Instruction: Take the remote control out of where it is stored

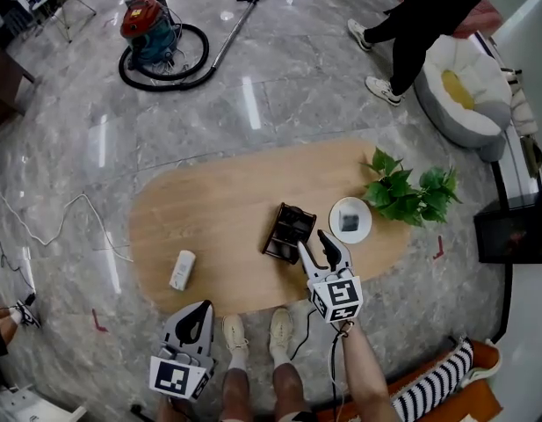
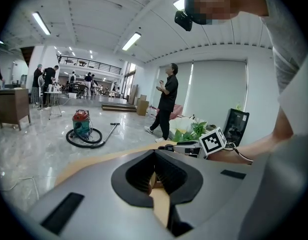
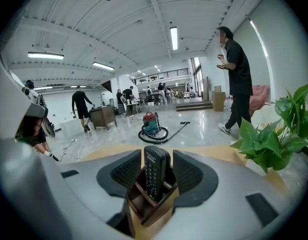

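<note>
A black remote control (image 3: 154, 170) stands upright in a dark wooden holder (image 3: 150, 207) on the oval wooden table (image 1: 218, 209). My right gripper (image 3: 154, 171) is open, its jaws either side of the remote with gaps on both sides and the pads not pressing. From the head view the holder (image 1: 289, 231) lies near the table's front right, the right gripper (image 1: 314, 243) just at its near edge; the remote cannot be made out there. My left gripper (image 1: 193, 316) hangs off the table's front edge, its pads (image 2: 166, 176) together on nothing.
A small white device (image 1: 182, 270) lies on the table's left. A white dish (image 1: 350, 220) and a green plant (image 1: 409, 192) sit right of the holder. A vacuum cleaner (image 1: 152, 33) and a standing person (image 1: 420, 16) are on the floor beyond.
</note>
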Motion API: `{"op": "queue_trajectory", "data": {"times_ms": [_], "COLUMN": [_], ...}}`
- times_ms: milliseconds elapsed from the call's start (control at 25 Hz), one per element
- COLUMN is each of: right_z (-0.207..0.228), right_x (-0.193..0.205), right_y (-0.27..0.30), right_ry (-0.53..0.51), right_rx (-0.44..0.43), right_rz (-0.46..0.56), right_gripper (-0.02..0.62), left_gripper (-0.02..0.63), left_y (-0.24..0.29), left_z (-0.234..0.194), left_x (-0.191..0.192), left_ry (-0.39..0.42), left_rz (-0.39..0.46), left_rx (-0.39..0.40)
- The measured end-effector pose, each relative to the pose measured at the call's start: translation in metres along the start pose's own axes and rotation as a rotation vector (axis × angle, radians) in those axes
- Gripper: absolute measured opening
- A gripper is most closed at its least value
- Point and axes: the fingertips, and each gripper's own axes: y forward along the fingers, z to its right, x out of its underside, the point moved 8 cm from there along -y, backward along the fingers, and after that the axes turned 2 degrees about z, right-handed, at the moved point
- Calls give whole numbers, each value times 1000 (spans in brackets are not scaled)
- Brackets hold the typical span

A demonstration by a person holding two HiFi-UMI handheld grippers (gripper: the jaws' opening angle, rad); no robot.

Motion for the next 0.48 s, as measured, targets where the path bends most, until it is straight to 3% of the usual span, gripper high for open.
{"op": "queue_trajectory", "data": {"times_ms": [480], "right_z": [8], "right_x": [6], "right_y": [29], "right_ry": [3], "right_rx": [-52], "right_rz": [-29], "right_gripper": [184], "left_gripper": [6], "left_y": [7], "left_z": [-3], "left_x": [12], "left_ry": [-15], "left_rz": [-12], "left_rx": [-13]}}
